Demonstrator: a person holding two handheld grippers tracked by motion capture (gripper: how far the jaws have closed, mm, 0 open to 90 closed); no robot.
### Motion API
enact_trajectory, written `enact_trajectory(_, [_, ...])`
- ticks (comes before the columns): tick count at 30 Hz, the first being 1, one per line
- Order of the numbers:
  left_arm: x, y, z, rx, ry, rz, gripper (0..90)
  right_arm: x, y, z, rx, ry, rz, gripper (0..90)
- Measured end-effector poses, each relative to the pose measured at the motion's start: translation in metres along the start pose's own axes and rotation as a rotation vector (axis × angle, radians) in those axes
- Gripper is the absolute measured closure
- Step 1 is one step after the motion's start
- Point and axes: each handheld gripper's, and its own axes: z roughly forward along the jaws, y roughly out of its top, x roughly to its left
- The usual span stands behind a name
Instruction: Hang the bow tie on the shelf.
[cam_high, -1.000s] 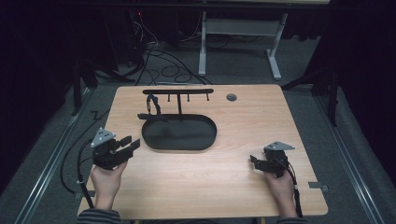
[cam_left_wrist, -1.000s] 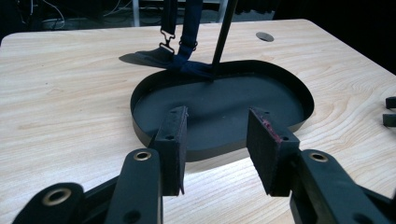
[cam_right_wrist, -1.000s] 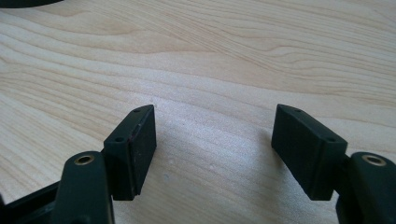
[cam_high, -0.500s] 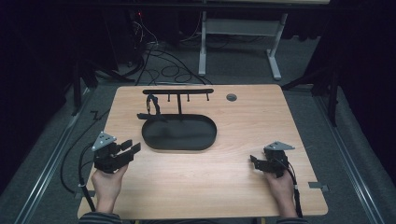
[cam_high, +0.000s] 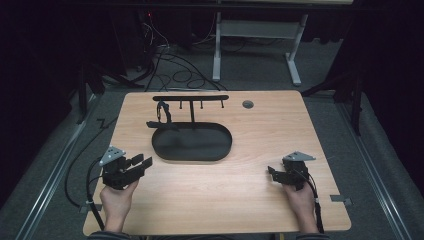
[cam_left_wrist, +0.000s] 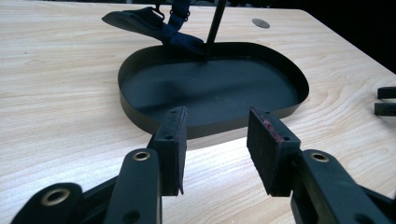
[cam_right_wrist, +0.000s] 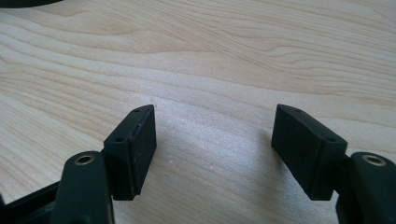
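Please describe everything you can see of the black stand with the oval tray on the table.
The black stand looks like thin matte metal. Its base is a shallow oval tray with a low upright rim. A slim post rises from the tray's far edge to a horizontal bar with short pegs. A dark strap hangs near the bar's left end. It stands upright on the wooden table, untouched.

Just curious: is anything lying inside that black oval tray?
No, the black oval tray floor is bare; a dark strap hangs from the stand behind its rim.

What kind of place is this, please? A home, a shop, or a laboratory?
Most likely a laboratory or recording workspace, not a home. A plain wooden table stands in a dark room, loose cables lie on the grey floor behind it, and a person holds the left gripper and right gripper.
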Motion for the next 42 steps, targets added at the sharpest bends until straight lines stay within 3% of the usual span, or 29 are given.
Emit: enact_trajectory(42, [0.006,-0.032,0.018,0.065,-0.004,-0.053,57.2,0.000,0.000,0.000,-0.001,-0.002,0.000,32.3])
